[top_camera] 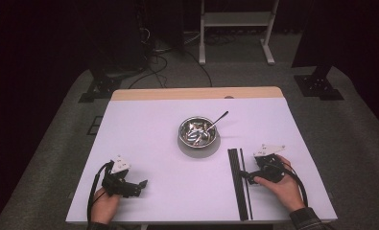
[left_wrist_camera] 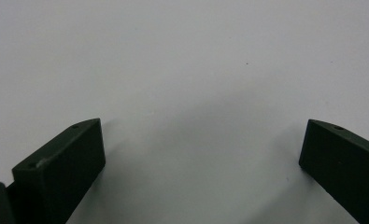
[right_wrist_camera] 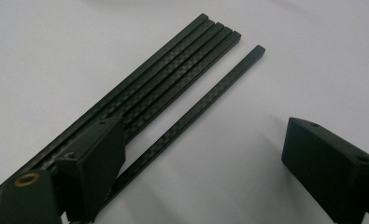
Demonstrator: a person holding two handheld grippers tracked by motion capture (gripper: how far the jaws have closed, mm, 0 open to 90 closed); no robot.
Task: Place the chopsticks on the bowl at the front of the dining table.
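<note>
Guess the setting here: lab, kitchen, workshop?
Likely a lab recording rig: a bare white table on grey carpet, dark curtains behind, loose cables on the floor, and stand bases at the sides.

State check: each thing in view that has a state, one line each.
Left gripper: open, jaws wide apart, nothing between them, over bare table.
Right gripper: open, one jaw over the rod bundle, holding nothing.
Single black carbon-weave rod: flat on the table, apart from the bundle, passing between the right gripper's jaws.
Bundle of black carbon-weave rods: flat, side by side, touching.
Round steel bowl: upright, holds metal pieces.
Metal spoon: leaning in the bowl, handle over the rim.
</note>
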